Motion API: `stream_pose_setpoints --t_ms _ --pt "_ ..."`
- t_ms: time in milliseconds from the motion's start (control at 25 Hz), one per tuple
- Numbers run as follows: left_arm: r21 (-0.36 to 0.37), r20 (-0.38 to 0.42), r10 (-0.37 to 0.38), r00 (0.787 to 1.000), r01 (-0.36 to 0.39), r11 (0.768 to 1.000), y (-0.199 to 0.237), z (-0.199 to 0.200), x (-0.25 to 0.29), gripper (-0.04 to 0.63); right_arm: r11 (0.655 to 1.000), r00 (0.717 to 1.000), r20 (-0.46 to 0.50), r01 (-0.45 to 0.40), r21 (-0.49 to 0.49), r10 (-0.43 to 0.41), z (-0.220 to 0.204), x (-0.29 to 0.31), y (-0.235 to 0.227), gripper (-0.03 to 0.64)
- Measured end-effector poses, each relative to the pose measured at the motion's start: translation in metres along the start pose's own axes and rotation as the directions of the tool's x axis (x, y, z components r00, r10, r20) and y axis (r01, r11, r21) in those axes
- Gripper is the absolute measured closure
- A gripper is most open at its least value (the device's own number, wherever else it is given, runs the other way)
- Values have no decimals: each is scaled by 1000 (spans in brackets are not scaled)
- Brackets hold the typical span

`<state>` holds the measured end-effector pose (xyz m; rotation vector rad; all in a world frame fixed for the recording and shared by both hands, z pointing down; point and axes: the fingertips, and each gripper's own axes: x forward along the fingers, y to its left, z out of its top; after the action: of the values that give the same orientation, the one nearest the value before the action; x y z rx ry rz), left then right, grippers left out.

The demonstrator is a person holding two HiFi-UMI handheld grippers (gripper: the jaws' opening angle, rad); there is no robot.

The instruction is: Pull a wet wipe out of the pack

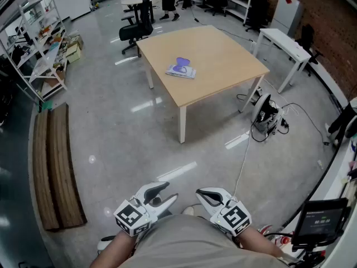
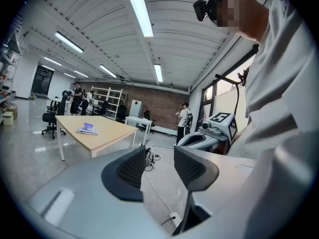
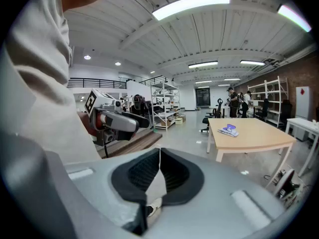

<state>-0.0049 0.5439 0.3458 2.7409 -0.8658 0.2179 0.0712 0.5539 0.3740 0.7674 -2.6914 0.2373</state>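
One wet wipe pack (image 1: 181, 70) lies on the wooden table (image 1: 223, 66), well apart from the two grippers at the person's torso. Grey floor (image 1: 139, 127) lies between. One black office chair (image 1: 134, 31) and one white side table (image 1: 284, 46) stand beyond. Left gripper (image 1: 166, 195): jaws apart, empty. Right gripper (image 1: 204, 194): jaws together, empty.

wet wipe pack (image 1: 181, 70) | white-purple | flat on wooden table (image 1: 223, 66)
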Motion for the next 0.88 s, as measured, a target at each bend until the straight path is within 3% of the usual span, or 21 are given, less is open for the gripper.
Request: stream_pose_setpoints --t_ms 680,720,800,880 --pt "19 -3 -10 1000 10 1000 6 0 14 413 998 999 1 55 29 -55 -1 -1 -16 609" --pt "23 -4 -8 1000 8 1000 6 0 13 441 998 998 -2 59 32 -59 -1 -1 -17 611" --pt "29 -8 -5 1000 5 1000 7 -2 12 589 998 999 5 49 37 -49 -4 0 -17 611" --pt "35 -21 -11 1000 12 999 8 -4 14 589 997 999 9 51 51 -52 -5 1 -18 612"
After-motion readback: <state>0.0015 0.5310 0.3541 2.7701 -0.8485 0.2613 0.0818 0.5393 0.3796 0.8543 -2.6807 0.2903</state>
